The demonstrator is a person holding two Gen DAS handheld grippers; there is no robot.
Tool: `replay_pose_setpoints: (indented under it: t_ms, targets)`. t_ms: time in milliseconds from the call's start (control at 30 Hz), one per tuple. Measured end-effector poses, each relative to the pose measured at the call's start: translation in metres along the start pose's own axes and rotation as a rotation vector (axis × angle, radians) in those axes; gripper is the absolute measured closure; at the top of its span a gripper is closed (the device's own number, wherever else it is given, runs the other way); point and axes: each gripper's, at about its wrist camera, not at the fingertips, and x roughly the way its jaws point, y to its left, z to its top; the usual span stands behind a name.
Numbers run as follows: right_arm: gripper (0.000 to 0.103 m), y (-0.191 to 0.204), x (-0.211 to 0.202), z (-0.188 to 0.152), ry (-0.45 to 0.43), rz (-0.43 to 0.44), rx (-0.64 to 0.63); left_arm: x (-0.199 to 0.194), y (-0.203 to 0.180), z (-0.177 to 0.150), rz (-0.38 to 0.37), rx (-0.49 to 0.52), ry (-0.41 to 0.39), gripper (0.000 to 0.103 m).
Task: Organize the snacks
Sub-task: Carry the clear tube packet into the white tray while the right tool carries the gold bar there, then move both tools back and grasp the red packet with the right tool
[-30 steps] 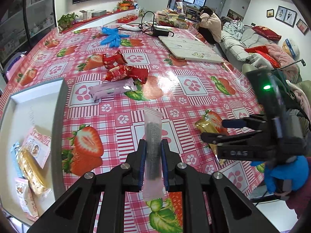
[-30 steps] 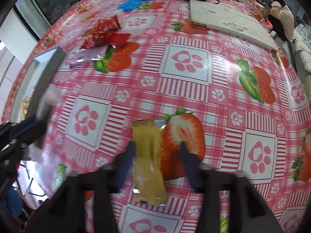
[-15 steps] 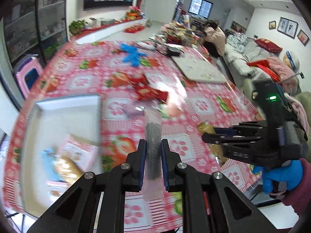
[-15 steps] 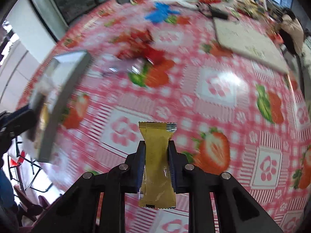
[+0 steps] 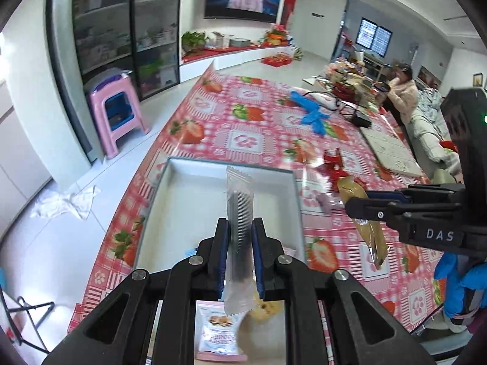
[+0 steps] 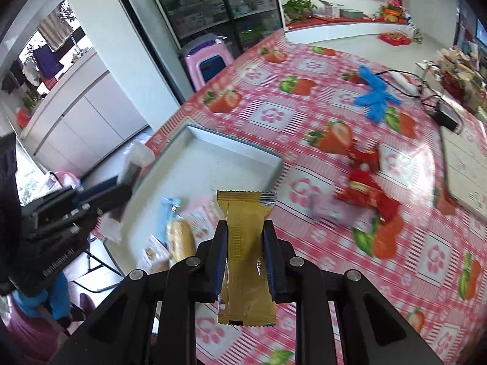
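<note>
My left gripper [image 5: 239, 237] is shut on a clear-wrapped dark snack bar [image 5: 239, 213] and holds it upright above the white tray [image 5: 188, 194]. My right gripper [image 6: 246, 237] is shut on a gold snack packet [image 6: 247, 243], held in the air at the tray's [image 6: 231, 147] right side; it also shows in the left wrist view [image 5: 365, 222]. Several snacks lie in the tray's near end, among them a pink-edged biscuit pack [image 5: 217, 337] and a yellow bun pack [image 6: 181, 238]. Red packets [image 6: 365, 188] and a pale purple packet [image 6: 328, 210] lie on the table.
The table wears a pink strawberry cloth [image 5: 243, 133]. Blue gloves [image 5: 313, 112], a cable with a black adapter [image 5: 359, 118] and a white board [image 5: 392, 152] lie farther back. A pink stool [image 5: 117, 112] stands on the floor left of the table. A person [image 5: 401, 91] sits at the far end.
Both grippers have swung left and risen. The left one with its bar now hangs over the tray. The right one took the gold packet off the table and carried it toward the tray.
</note>
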Motion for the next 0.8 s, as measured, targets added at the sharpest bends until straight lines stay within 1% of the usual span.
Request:
replay_pose_setpoints:
  t_ms: [167, 267, 400, 467, 500, 533, 567, 600, 633, 700, 800]
  targets:
    - [0.079, 0.023, 0.045, 0.026, 0.057, 0.047, 0.007, 0.030, 0.022, -0.008, -0.001, -0.045, 0.063, 0.086]
    - [0.079, 0.032, 0.066, 0.034, 0.085, 0.042, -0.007, 0.043, 0.031, -0.014, -0.004, -0.056, 0.088, 0.086]
    - [0.079, 0.035, 0.093, 0.038, 0.128, 0.038, -0.009, 0.063, 0.031, -0.020, -0.003, -0.056, 0.123, 0.085]
    - [0.079, 0.032, 0.103, 0.037, 0.159, 0.038, -0.010, 0.068, 0.028, -0.023, -0.007, -0.048, 0.136, 0.077]
    - [0.076, 0.030, 0.107, 0.036, 0.176, 0.033, -0.008, 0.071, 0.025, -0.024, -0.009, -0.043, 0.139, 0.060]
    - [0.058, 0.026, 0.110, 0.034, 0.188, 0.023, -0.006, 0.073, 0.023, -0.025, -0.008, -0.039, 0.138, 0.051]
    - [0.040, 0.022, 0.112, 0.034, 0.191, 0.006, -0.005, 0.073, 0.019, -0.025, -0.004, -0.032, 0.132, 0.036]
    - [0.011, 0.015, 0.110, 0.033, 0.174, -0.028, -0.005, 0.072, 0.015, -0.026, -0.002, -0.020, 0.119, 0.031]
    - [0.008, 0.010, 0.107, 0.033, 0.155, -0.052, -0.007, 0.072, 0.012, -0.025, -0.005, -0.013, 0.114, 0.030]
    - [0.008, -0.008, 0.099, 0.034, 0.118, -0.115, -0.012, 0.072, 0.006, -0.023, -0.013, 0.002, 0.112, 0.028]
    - [0.008, -0.047, 0.088, 0.038, 0.067, -0.244, 0.025, 0.072, -0.002, -0.021, -0.021, 0.011, 0.111, 0.026]
